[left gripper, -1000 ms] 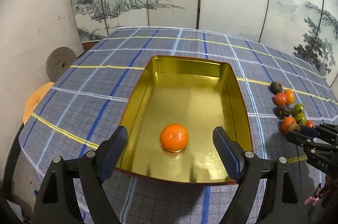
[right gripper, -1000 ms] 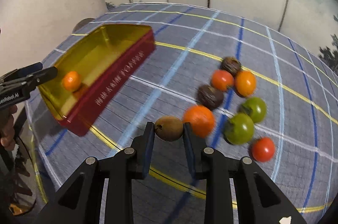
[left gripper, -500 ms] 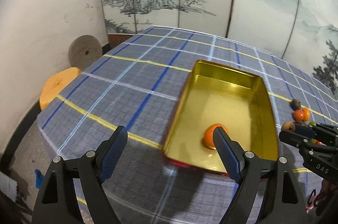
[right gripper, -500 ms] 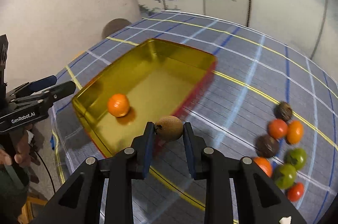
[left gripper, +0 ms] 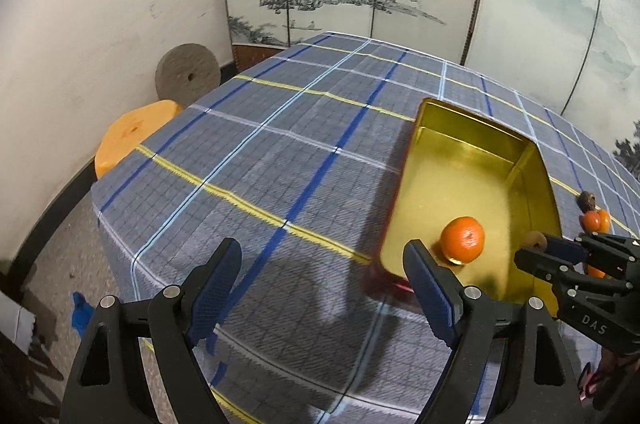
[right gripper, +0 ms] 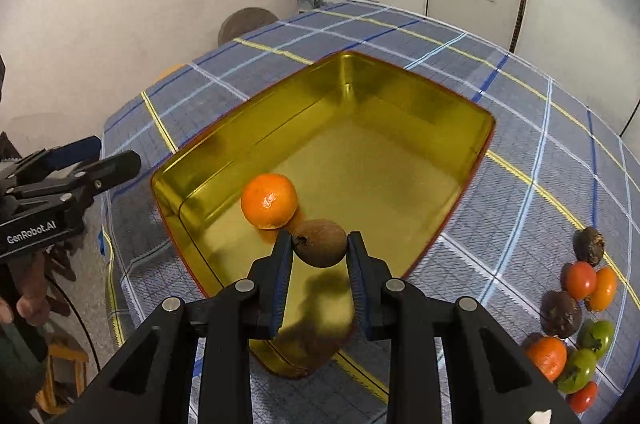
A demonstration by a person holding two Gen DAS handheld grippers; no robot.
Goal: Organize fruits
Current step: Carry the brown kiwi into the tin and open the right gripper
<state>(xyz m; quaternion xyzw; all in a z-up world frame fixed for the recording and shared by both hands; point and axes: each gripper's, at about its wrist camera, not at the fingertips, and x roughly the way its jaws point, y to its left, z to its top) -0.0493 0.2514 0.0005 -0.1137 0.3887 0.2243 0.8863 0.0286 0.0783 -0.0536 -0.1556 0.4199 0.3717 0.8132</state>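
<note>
A gold tin tray (right gripper: 460, 127) with a red outside stands on the plaid tablecloth, and one orange mandarin (right gripper: 269, 200) lies in its near end. My right gripper (right gripper: 320, 252) is shut on a small brown fruit (right gripper: 322, 242), held above the tray's near part, right beside the mandarin. In the left wrist view the same tray (left gripper: 476, 127) and mandarin (left gripper: 463, 238) sit at the right. My left gripper (left gripper: 320, 278) stands open and empty over bare cloth to the left of the tray. The right gripper (left gripper: 538, 244) with its fruit shows at the tray's right rim.
Several loose fruits (right gripper: 576, 320), orange, green, red and dark brown, lie in a cluster on the cloth right of the tray. Off the table's left edge stand an orange stool (left gripper: 128, 139) and a grey stone disc (left gripper: 188, 73). A painted folding screen closes the back.
My right gripper carried the brown fruit from the loose cluster leftward to over the tray. My left gripper swung left, off the tray and over bare cloth.
</note>
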